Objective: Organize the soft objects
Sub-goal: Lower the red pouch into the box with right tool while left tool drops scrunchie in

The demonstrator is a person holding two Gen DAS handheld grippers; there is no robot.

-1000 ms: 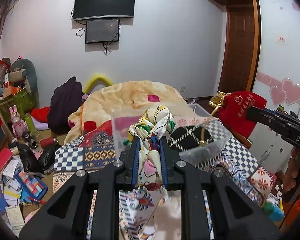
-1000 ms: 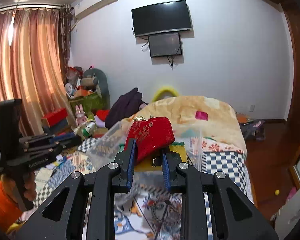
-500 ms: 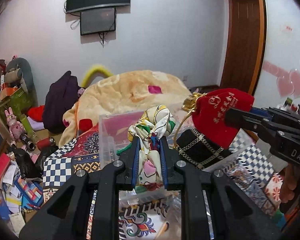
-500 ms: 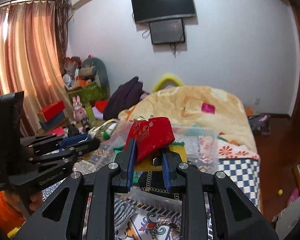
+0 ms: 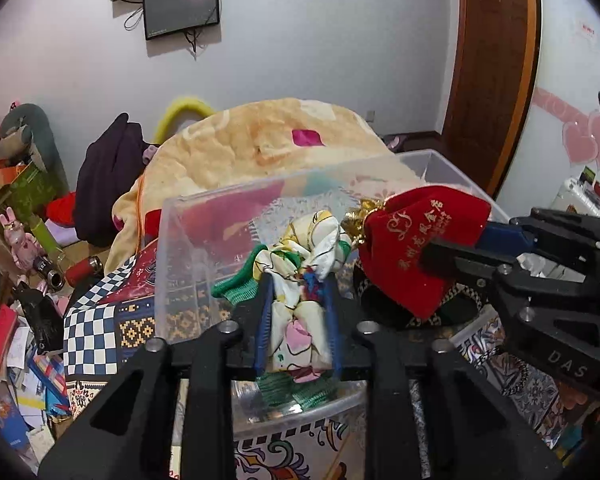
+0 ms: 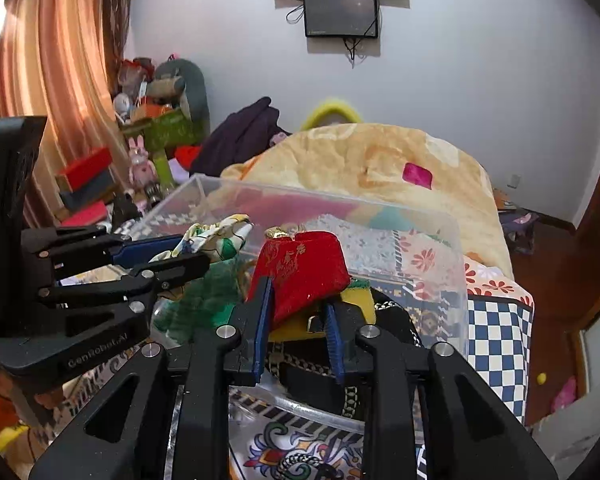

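My left gripper is shut on a floral silk scarf and holds it over a clear plastic bin. My right gripper is shut on a red velvet pouch with gold lettering and holds it over the same bin. Each gripper shows in the other view: the right one with the pouch at the right, the left one with the scarf at the left. Inside the bin lie a green knit item, a black patterned bag and a yellow item.
The bin sits on a bed with a patterned checked cover. A yellow blanket is heaped behind it. Toys, boxes and clutter fill the floor at the left. A wooden door stands at the right.
Both grippers have moved forward and down, so scarf and pouch now hang low over the bin's inside. Both stay shut on their loads.
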